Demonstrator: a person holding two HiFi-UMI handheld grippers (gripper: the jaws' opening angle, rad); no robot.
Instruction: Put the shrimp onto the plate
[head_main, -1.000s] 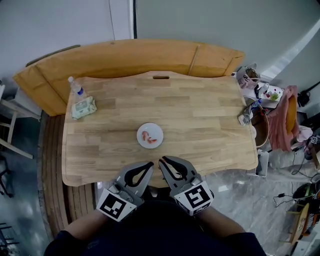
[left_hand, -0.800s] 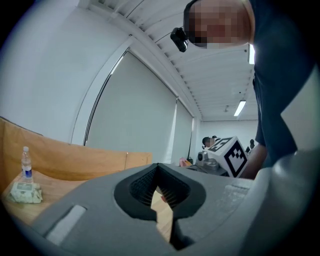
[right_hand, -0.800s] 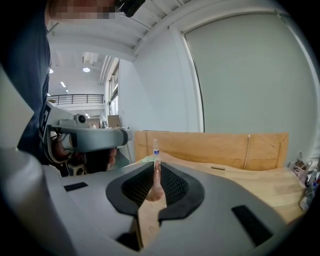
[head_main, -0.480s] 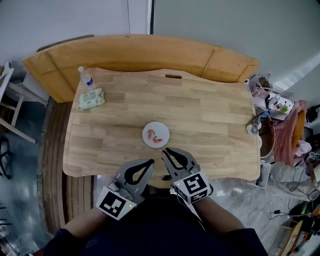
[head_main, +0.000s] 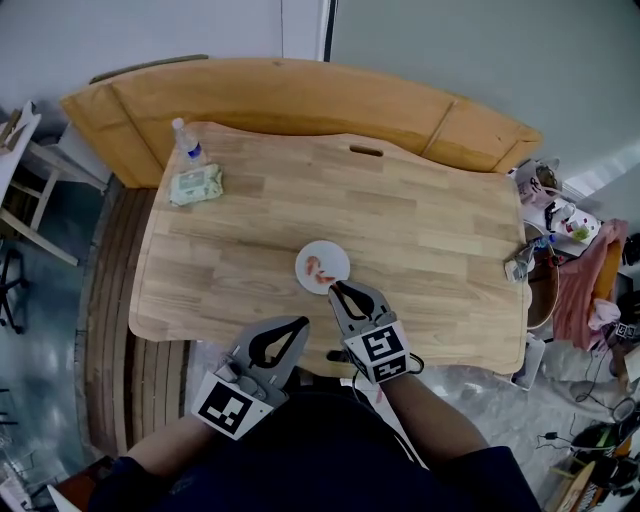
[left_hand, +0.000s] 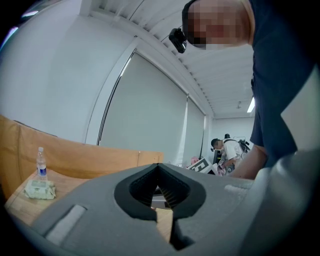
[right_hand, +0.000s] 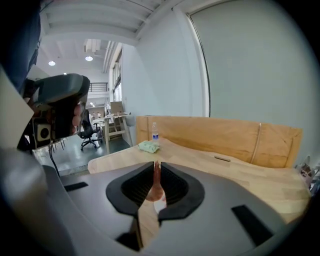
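The right tongs (head_main: 335, 288) have advanced from the light wooden table (head_main: 420, 230)'s near edge to the near rim of the small round white plate (head_main: 339, 261). The orange-pink shrimp (head_main: 314, 266) lie on that plate, mid-table. The left tongs (head_main: 302, 323) hang at the near edge.

Left gripper view: clenched, empty.

Right gripper view: clenched to a slit, with the shrimp showing through it.

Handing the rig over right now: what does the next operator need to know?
Left gripper: tongs shut, empty, hovering at the table's near edge.
Right gripper: tongs shut, tips at the plate's near rim; shrimp shows through their slit, grip unclear.
The plate sits mid-table with shrimp lying on it.
Done: shrimp looks placed. Left: probably only backing the right gripper away.
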